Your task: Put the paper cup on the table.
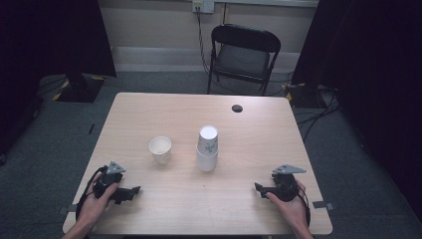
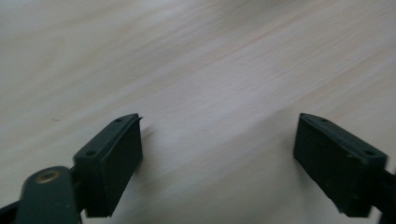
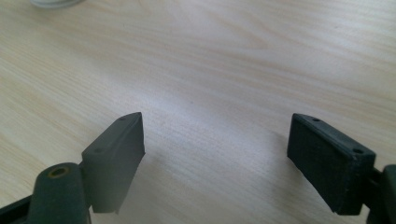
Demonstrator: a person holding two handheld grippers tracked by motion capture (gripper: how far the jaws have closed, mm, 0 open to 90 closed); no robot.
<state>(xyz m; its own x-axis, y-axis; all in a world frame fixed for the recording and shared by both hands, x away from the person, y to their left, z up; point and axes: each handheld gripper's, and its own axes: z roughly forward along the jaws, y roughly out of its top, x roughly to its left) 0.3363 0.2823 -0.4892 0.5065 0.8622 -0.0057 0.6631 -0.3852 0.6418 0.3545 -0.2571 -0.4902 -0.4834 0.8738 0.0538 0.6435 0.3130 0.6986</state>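
A single white paper cup point(image 1: 160, 149) stands upright, mouth up, left of the table's middle. To its right a stack of white paper cups point(image 1: 207, 148) with a faint print stands upside down. At the near left a hand holds my left gripper point(image 1: 135, 191) low over the wooden table point(image 1: 149, 109), pointing right. Its jaws are open in the left gripper view, where my left gripper point(image 2: 219, 126) has only bare wood between them. My right gripper point(image 1: 257, 187) is at the near right and points left. My right gripper point(image 3: 217, 123) is open too, over bare wood, with a cup's base point(image 3: 53, 2) far ahead.
A black folding chair point(image 1: 244, 55) stands behind the table's far edge. A dark cable hole point(image 1: 237, 108) sits in the tabletop near the back right. Grey carpet and black cables surround the table.
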